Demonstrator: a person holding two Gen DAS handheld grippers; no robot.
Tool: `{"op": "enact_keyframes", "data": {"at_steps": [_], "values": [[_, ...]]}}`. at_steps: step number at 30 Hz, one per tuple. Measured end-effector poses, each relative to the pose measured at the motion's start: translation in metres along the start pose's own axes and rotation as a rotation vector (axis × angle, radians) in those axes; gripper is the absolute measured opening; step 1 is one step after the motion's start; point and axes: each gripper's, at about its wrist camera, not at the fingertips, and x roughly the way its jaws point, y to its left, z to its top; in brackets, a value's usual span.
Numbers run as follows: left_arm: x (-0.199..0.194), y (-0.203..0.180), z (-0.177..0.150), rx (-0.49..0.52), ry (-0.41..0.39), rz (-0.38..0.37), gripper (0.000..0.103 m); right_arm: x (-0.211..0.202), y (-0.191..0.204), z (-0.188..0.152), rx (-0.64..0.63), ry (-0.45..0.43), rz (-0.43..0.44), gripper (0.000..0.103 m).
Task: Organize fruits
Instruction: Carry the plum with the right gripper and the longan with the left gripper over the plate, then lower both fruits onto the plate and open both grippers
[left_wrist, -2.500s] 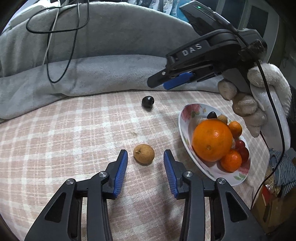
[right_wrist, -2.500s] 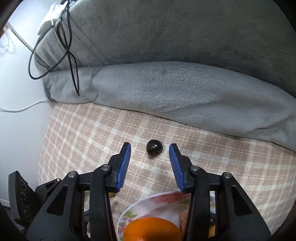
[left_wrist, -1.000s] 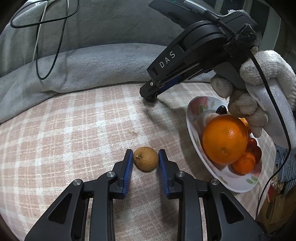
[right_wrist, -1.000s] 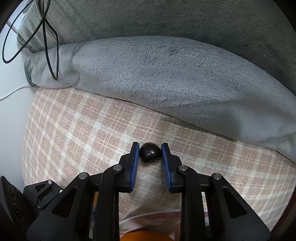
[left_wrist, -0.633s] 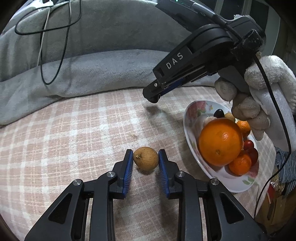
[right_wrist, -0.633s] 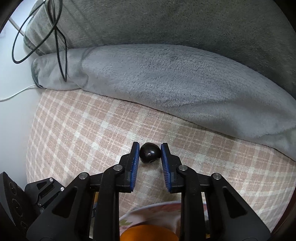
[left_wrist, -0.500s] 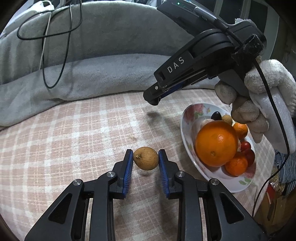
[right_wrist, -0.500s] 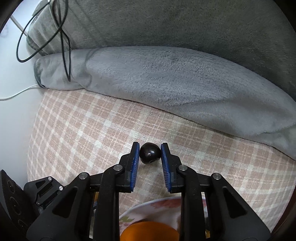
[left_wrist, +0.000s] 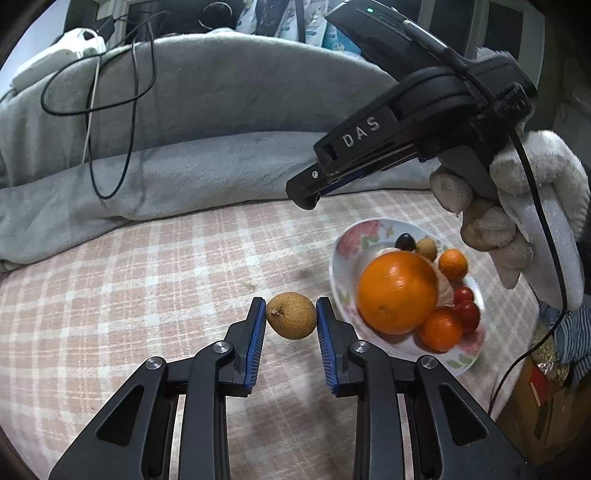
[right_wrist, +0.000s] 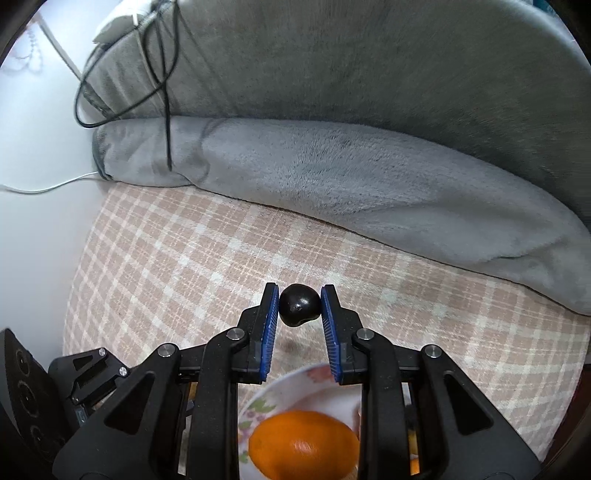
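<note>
My left tool (left_wrist: 291, 320) is clamped on the small round brown fruit (left_wrist: 291, 315), just left of the floral white bowl (left_wrist: 341, 254) holding a large orange (left_wrist: 398, 291). My right tool (right_wrist: 300, 306) grips the small glossy black fruit (right_wrist: 299, 304) above the pink plaid bed cover (right_wrist: 177, 266), beyond the bowl's far rim.

The bed (left_wrist: 140, 280) is covered with a pink-and-cream checked sheet (right_wrist: 192, 258), slightly rumpled. Along its far side lies a grey plush blanket (left_wrist: 192, 173), folded into a long thick roll whose lower edge rests directly on the sheet; behind it the same grey fabric rises in a higher mound. Black cables (left_wrist: 129, 103) and one white cable trail over that mound and down onto the roll. Toward the right edge of the bed sits a white floral plate (left_wrist: 345, 243), resting on the sheet, well apart from the blanket. A faint dark smudge (left_wrist: 304, 274) marks the sheet just left of the plate.
</note>
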Motion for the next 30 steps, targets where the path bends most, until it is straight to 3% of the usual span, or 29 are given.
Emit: {"op": "enact_keyframes", "data": {"at_steps": [12, 27, 29, 30], "values": [[-0.022, -0.04, -0.009, 0.068, -0.033, -0.071, 0.026, -0.048, -0.036, -0.045, 0.001, -0.079, -0.011, 0.025], [-0.013, -0.088, -0.015, 0.141, -0.011, -0.116, 0.026, -0.06, -0.053, -0.075, 0.029, -0.09, -0.019, 0.025], [-0.011, -0.088, -0.015, 0.137, -0.014, -0.115, 0.026, -0.061, -0.055, -0.079, 0.034, -0.092, -0.017, 0.026], [-0.011, -0.087, -0.014, 0.136, -0.013, -0.115, 0.027, -0.062, -0.055, -0.081, 0.036, -0.095, -0.016, 0.031]]}}
